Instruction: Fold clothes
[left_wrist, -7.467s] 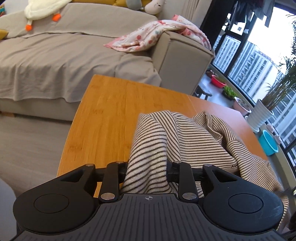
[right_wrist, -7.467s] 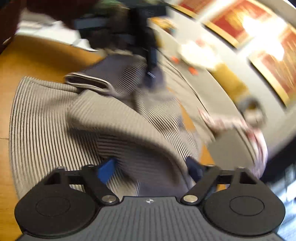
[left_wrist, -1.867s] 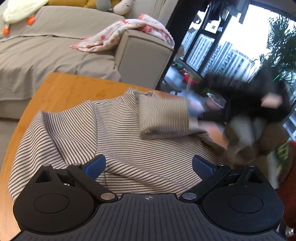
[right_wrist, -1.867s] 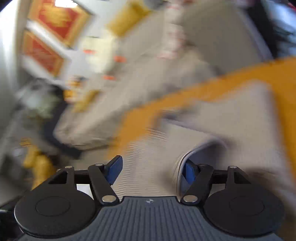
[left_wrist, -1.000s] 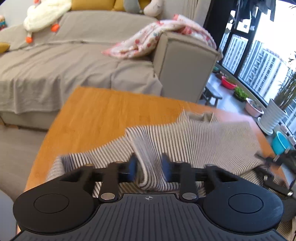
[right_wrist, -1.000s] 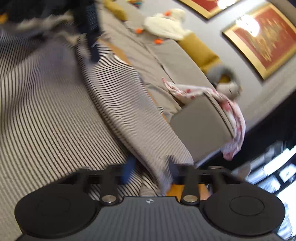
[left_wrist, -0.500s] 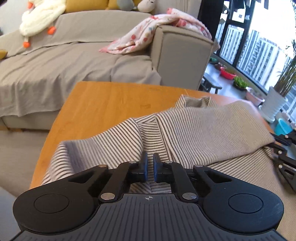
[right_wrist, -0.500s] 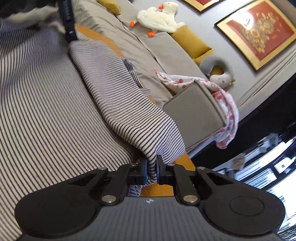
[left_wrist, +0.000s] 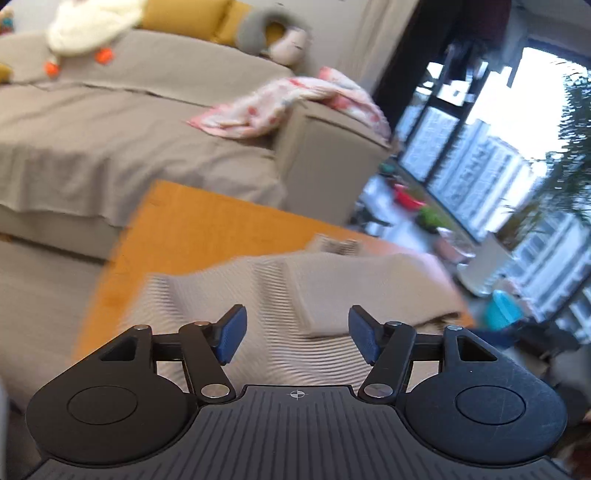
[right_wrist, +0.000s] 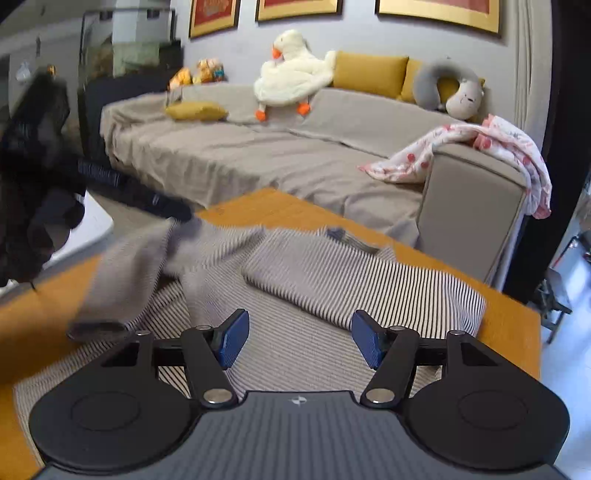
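A grey-and-white striped shirt (left_wrist: 295, 295) lies spread on the orange wooden table (left_wrist: 207, 229), blurred in the left wrist view. My left gripper (left_wrist: 297, 336) hangs over its near part, jaws opening, and no cloth is pinched between the blue pads. In the right wrist view the shirt (right_wrist: 369, 288) has one sleeve folded across its body. My right gripper (right_wrist: 299, 339) is above it, jaws opening, with nothing gripped. At the far left the left gripper (right_wrist: 179, 213) shows as a dark blur beside a loose fold (right_wrist: 147, 266).
A long grey sofa (right_wrist: 258, 158) stands behind the table, with a white duck toy (right_wrist: 291, 74), yellow cushions and a pink patterned blanket (right_wrist: 461, 147) on its armrest. Tall windows (left_wrist: 498, 166), plants and a blue bucket (left_wrist: 506, 306) are off the table's right end.
Half a second ago each gripper was shut on a fold of the striped shirt. Both have since opened and let go, and the right view has rolled level and risen.
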